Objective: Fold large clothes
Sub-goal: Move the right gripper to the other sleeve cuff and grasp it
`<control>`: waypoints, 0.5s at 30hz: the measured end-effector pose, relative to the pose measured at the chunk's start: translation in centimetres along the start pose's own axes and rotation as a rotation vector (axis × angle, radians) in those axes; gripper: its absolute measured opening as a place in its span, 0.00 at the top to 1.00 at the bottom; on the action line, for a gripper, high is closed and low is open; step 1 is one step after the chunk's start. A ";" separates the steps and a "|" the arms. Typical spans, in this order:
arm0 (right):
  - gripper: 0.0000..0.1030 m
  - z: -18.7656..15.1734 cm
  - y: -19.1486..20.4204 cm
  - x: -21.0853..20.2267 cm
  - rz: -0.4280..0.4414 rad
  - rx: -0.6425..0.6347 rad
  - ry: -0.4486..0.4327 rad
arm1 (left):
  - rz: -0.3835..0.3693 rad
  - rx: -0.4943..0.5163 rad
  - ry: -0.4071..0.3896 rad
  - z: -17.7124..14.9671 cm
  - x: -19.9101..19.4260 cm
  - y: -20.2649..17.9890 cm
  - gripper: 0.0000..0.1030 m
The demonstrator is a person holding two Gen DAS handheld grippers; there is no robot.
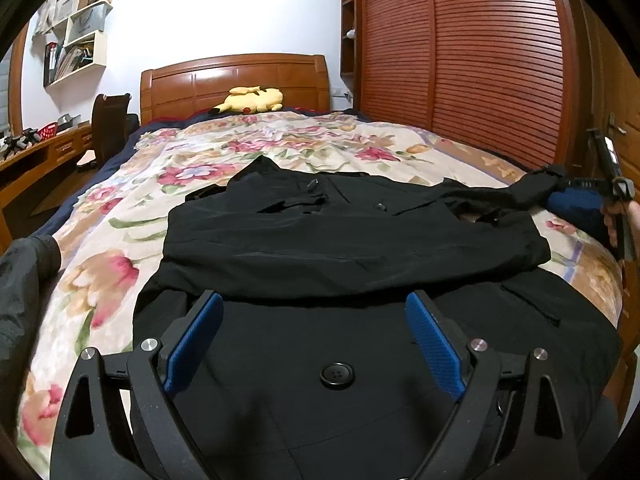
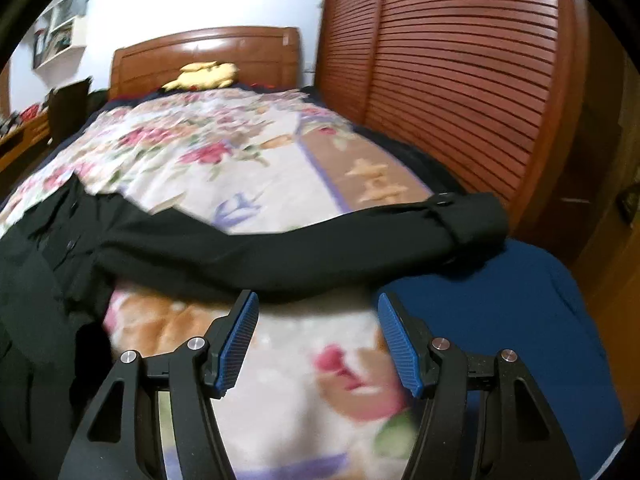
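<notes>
A big black coat (image 1: 352,240) lies spread on the flowery bed (image 1: 120,208). The left gripper (image 1: 316,340) hangs over it, jaws wide apart and empty. The right gripper (image 2: 316,340) is spread too, holding nothing, near the coat's sleeve (image 2: 320,240).

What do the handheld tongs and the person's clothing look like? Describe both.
Both tongs, left and right, are matte black frames with triangular cut-outs and round silver pivot bolts. Each finger carries a blue ribbed pad. No cables show. A dark grey jacket sleeve appears at the left edge of the left wrist view.
</notes>
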State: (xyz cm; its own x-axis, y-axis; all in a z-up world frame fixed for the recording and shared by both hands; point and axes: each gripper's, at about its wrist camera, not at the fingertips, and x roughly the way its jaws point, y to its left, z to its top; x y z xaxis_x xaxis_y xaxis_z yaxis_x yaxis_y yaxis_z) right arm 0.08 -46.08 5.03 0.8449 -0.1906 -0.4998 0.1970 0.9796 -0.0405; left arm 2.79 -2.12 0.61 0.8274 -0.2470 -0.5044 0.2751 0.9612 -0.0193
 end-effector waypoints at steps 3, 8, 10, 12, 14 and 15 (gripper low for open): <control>0.38 0.8 -1.3 0.3 -0.041 0.029 0.003 | -0.004 -0.001 0.004 0.0 0.1 0.1 0.10; 0.38 2.3 -3.2 1.5 -0.063 0.092 0.022 | -0.006 -0.003 0.014 0.0 0.4 0.1 0.10; 0.38 2.9 -3.9 2.1 -0.062 0.113 0.036 | -0.005 -0.001 0.018 -0.1 0.6 0.0 0.10; 0.38 3.6 -4.5 2.4 -0.076 0.135 0.039 | -0.004 0.000 0.021 -0.2 0.7 0.0 0.10; 0.38 4.1 -5.3 2.8 -0.099 0.159 0.041 | -0.005 0.000 0.023 -0.2 0.7 0.1 0.10; 0.38 4.3 -5.7 3.0 -0.112 0.172 0.044 | -0.005 0.000 0.023 -0.2 0.7 0.0 0.10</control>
State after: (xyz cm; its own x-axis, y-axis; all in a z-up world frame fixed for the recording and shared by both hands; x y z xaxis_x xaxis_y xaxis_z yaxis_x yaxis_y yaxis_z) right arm 3.68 -52.55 7.48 0.7913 -0.2907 -0.5379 0.3734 0.9264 0.0487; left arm 3.30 -2.23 0.10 0.8145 -0.2485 -0.5242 0.2792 0.9600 -0.0214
